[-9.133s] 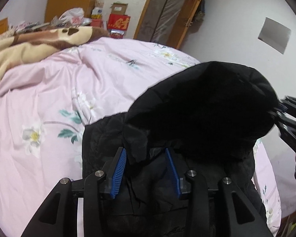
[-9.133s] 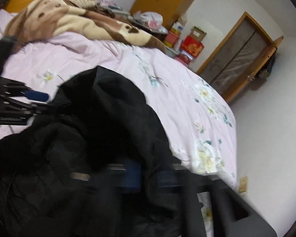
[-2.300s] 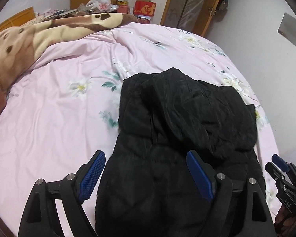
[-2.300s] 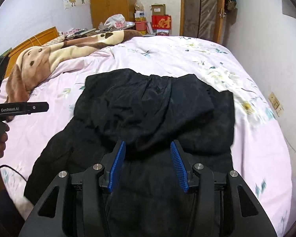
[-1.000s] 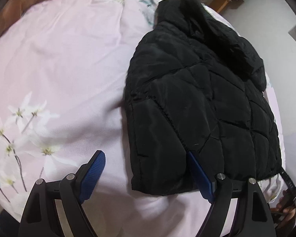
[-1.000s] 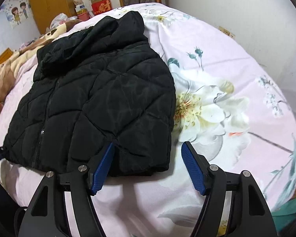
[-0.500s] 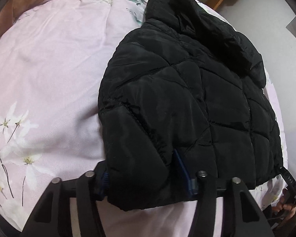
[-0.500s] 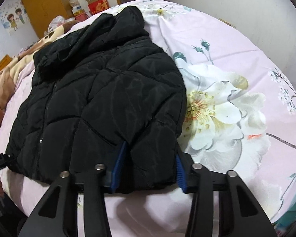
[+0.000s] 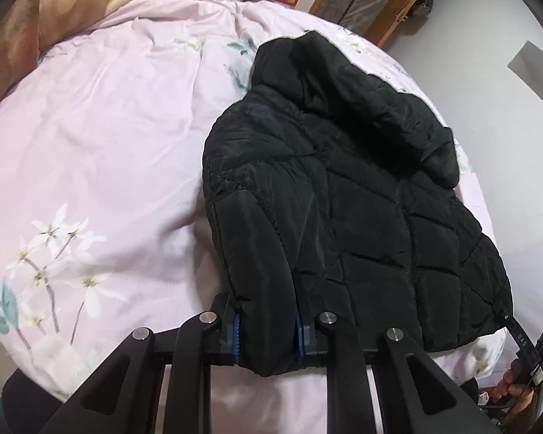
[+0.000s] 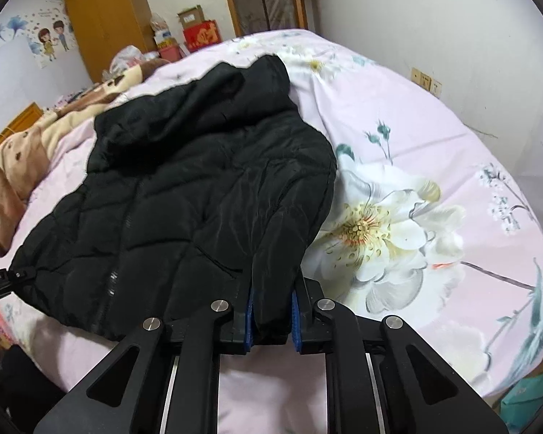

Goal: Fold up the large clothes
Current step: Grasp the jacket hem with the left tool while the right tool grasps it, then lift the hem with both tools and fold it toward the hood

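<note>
A black quilted hooded jacket (image 9: pixel 344 188) lies front up on the pink floral bedcover (image 9: pixel 108 152), hood toward the far end. My left gripper (image 9: pixel 268 336) is shut on the jacket's near left hem corner. In the right wrist view the jacket (image 10: pixel 184 195) fills the middle, and my right gripper (image 10: pixel 271 322) is shut on its near right hem corner. Both corners are bunched between the blue pads and lifted slightly off the bed. The other gripper shows at the frame edge in each view.
A brown and cream blanket (image 9: pixel 54 3) lies at the bed's far left. Boxes and a wooden wardrobe (image 10: pixel 101 18) stand behind the bed, a wooden door (image 9: pixel 373 0) at the back. A white wall (image 10: pixel 452 36) runs along the bed's right side.
Both grippers, open over the hem a second ago, have closed on the jacket's two near corners. The corners are now pinched and raised a little.
</note>
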